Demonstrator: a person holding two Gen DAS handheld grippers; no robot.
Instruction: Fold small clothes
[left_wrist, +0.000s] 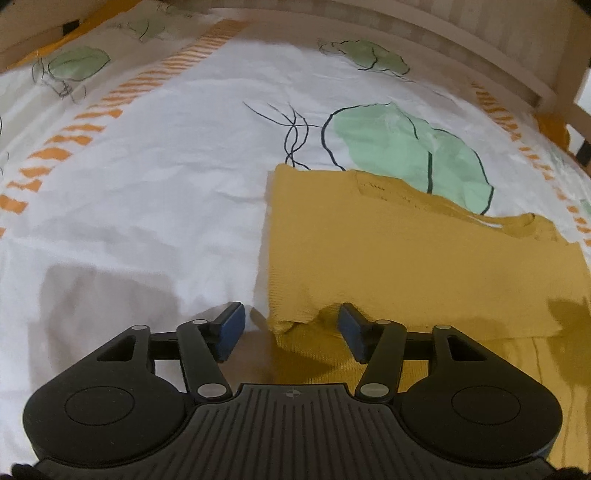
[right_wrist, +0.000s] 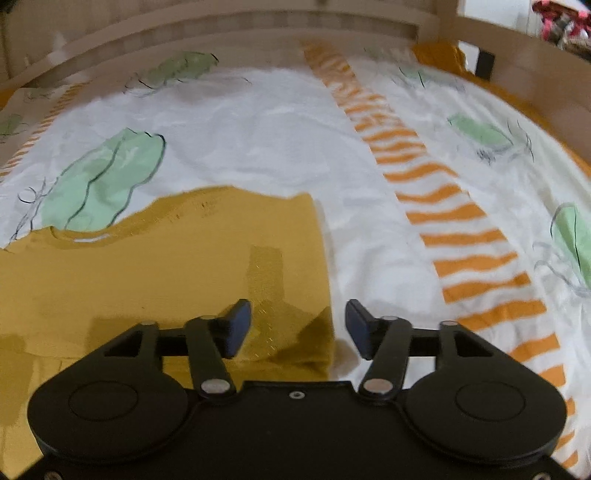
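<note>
A mustard-yellow knitted garment (left_wrist: 406, 258) lies folded flat on the bedsheet, filling the right half of the left wrist view. Its bunched near-left corner sits between the fingers of my left gripper (left_wrist: 291, 328), which is open, with neither pad pressing on the cloth. In the right wrist view the same garment (right_wrist: 166, 266) covers the left half. My right gripper (right_wrist: 298, 326) is open too and straddles the garment's near-right edge; its left fingertip (right_wrist: 238, 325) hangs over the knit and the right one over the sheet.
The white bedsheet (left_wrist: 166, 184) (right_wrist: 369, 240) carries green leaf prints and orange striped bands. A pale wooden bed frame (left_wrist: 480, 44) (right_wrist: 258, 26) runs along the far side. Some colourful cloth (right_wrist: 561, 18) shows beyond the frame at the top right.
</note>
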